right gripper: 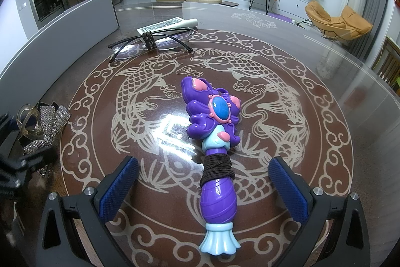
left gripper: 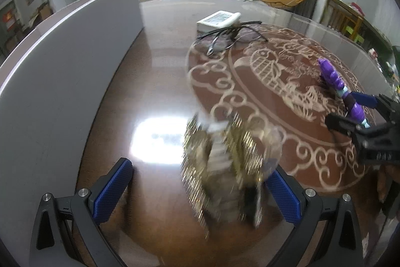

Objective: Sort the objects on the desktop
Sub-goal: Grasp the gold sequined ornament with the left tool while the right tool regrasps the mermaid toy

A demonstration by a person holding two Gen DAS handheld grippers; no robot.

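A purple and blue toy wand [right gripper: 216, 157] with a brown hair tie wound round its handle lies on the round table between the open fingers of my right gripper [right gripper: 203, 188]; it also shows in the left wrist view [left gripper: 342, 89]. A sparkly rhinestone hair clip [left gripper: 222, 167], blurred, lies between the open fingers of my left gripper [left gripper: 200, 192]; in the right wrist view it [right gripper: 46, 126] sits at the table's left edge. Black glasses [right gripper: 152, 41] lie at the back by a white device [right gripper: 167, 24]. Neither gripper touches anything.
A grey panel [left gripper: 62, 61] curves along the table's left side. The glass-topped table [right gripper: 325, 142] carries a carp pattern. My right gripper shows in the left wrist view [left gripper: 362, 121]. An orange chair [right gripper: 337, 19] and TV stand sit beyond.
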